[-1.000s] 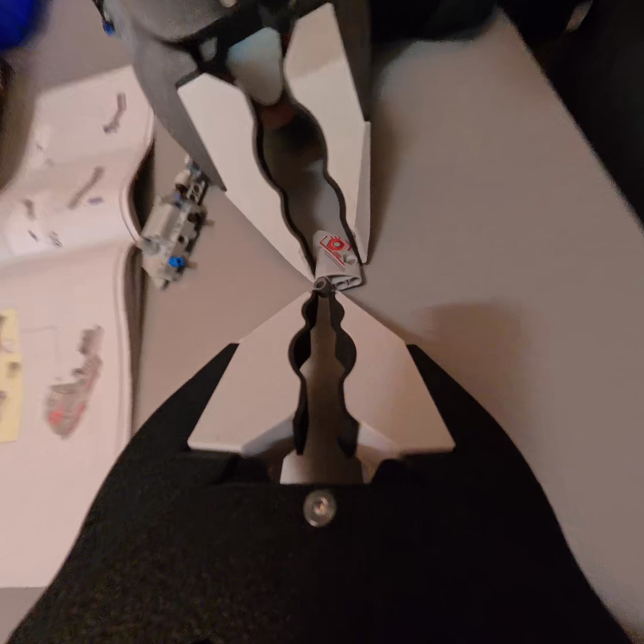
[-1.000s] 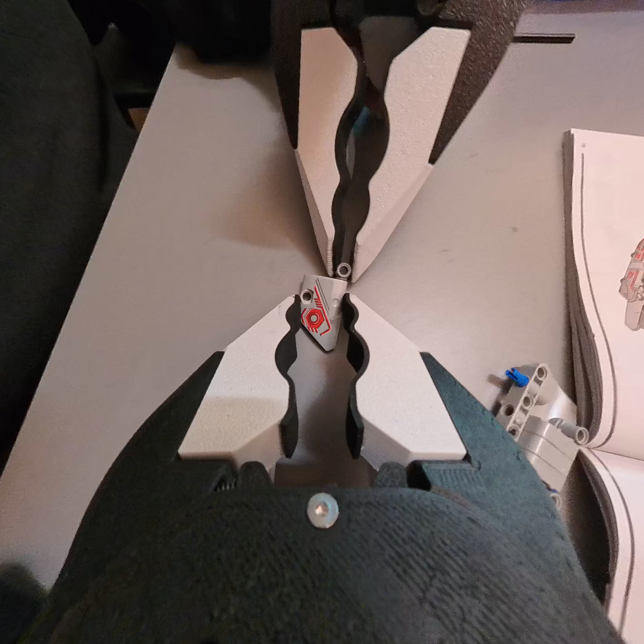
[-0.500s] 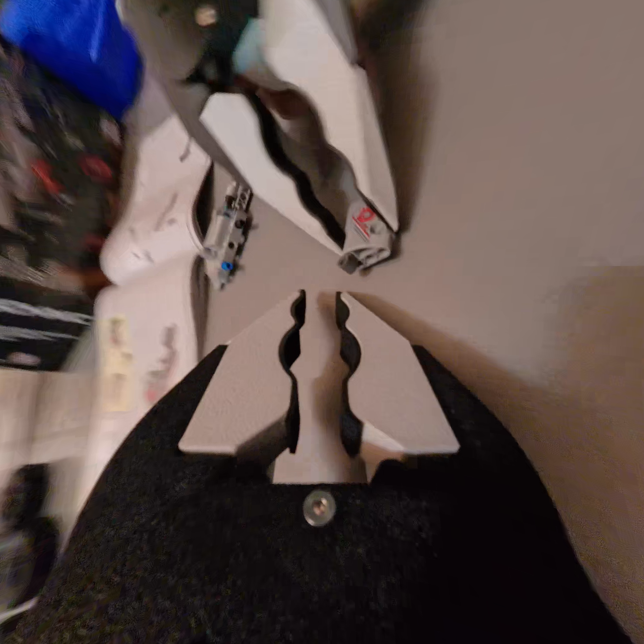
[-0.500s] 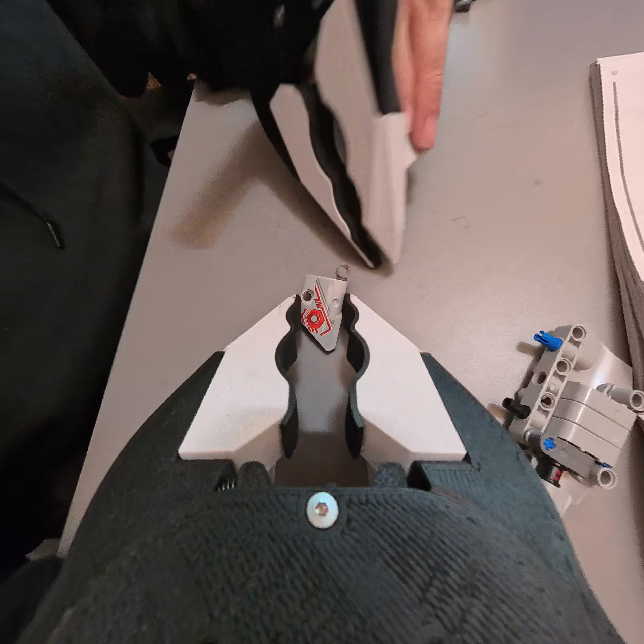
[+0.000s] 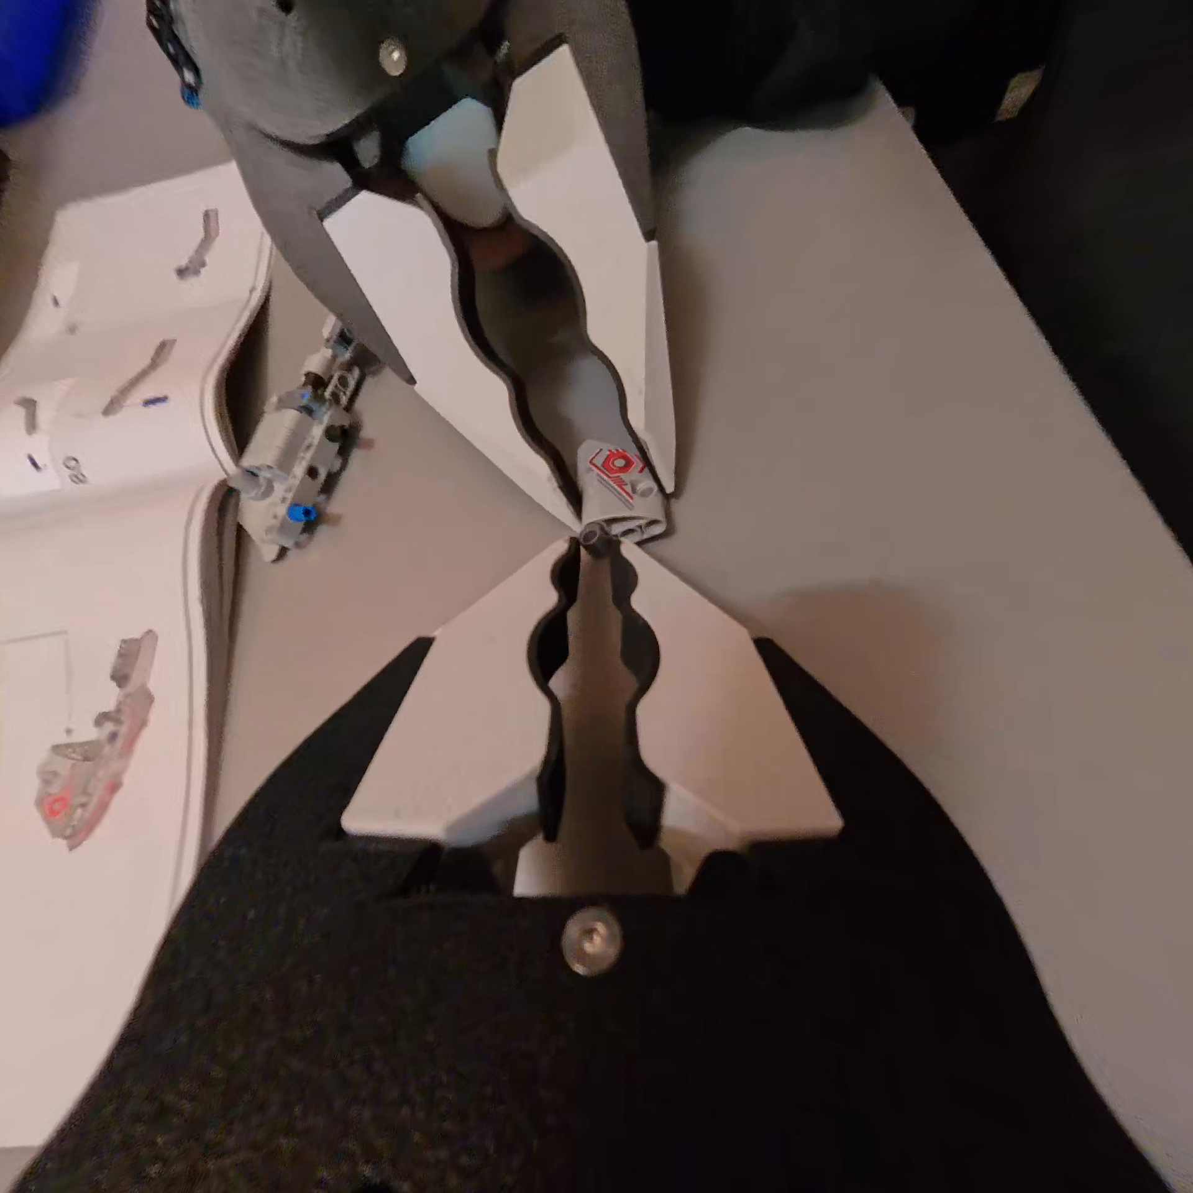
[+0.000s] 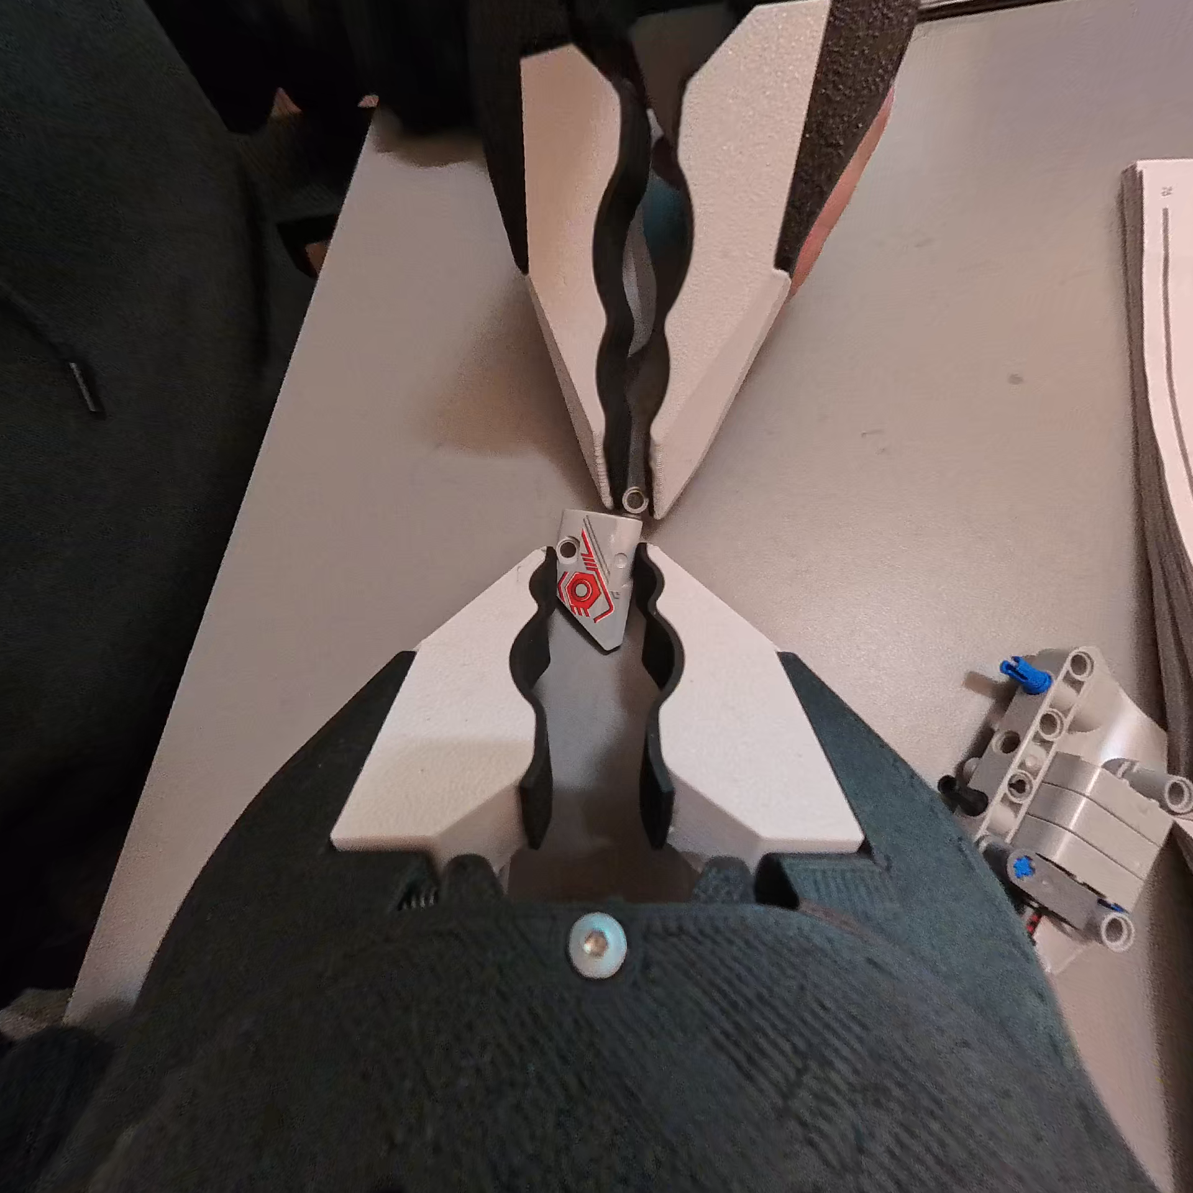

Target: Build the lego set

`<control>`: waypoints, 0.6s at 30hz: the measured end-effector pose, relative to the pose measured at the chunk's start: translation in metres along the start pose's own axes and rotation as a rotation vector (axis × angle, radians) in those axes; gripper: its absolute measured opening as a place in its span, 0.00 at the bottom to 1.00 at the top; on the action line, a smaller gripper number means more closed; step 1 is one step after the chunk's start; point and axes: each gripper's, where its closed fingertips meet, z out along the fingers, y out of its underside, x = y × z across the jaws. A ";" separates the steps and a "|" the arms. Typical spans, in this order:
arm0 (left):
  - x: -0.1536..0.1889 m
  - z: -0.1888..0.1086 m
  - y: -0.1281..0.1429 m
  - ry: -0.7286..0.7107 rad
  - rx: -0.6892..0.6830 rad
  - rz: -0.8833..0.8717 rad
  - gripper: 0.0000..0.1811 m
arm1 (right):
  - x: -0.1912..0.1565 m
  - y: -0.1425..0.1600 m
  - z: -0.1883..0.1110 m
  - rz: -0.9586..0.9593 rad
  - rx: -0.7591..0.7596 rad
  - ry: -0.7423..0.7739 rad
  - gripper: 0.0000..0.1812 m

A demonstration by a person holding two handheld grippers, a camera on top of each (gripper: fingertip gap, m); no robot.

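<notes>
My right gripper is shut on a small grey panel with a red print, held just above the grey table. My left gripper faces it tip to tip and is shut on a small grey pin. The pin sits at the panel's top edge. In the left wrist view the right gripper comes in from above with the panel. In the right wrist view the left gripper comes in from above.
A partly built grey assembly with blue pins lies on the table beside the open instruction booklet; both also show in the left wrist view, the assembly and the booklet. The table's edge borders dark clothing. Left and right tips are no more than a few centimetres apart.
Half a second ago my left gripper was open and swung aside, with the pin left at the panel. It has come back tip to tip and shut on the pin. The right gripper kept the panel.
</notes>
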 end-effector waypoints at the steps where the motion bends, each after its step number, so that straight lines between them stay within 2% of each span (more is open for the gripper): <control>1: -0.002 0.000 0.000 -0.025 0.003 0.053 0.03 | 0.000 0.000 0.000 0.006 0.000 -0.003 0.12; 4: -0.008 0.001 -0.002 -0.197 -0.010 0.422 0.03 | 0.001 0.000 -0.002 0.064 0.011 -0.017 0.12; 7: -0.016 0.000 -0.003 -0.378 -0.149 0.775 0.03 | 0.004 -0.001 -0.006 0.172 0.044 -0.044 0.12; 10: -0.020 0.000 -0.004 -0.451 -0.229 0.928 0.03 | 0.006 -0.001 -0.008 0.218 0.061 -0.046 0.12; 12: -0.020 0.000 -0.003 -0.427 -0.183 0.809 0.04 | 0.006 -0.001 -0.008 0.217 0.063 -0.042 0.13; 16: -0.023 -0.006 0.008 -0.242 -0.062 0.223 0.14 | 0.010 -0.001 -0.008 0.181 0.056 0.014 0.12; 18: -0.021 -0.011 0.009 -0.130 -0.014 -0.049 0.16 | 0.016 0.001 -0.007 0.123 0.036 0.094 0.12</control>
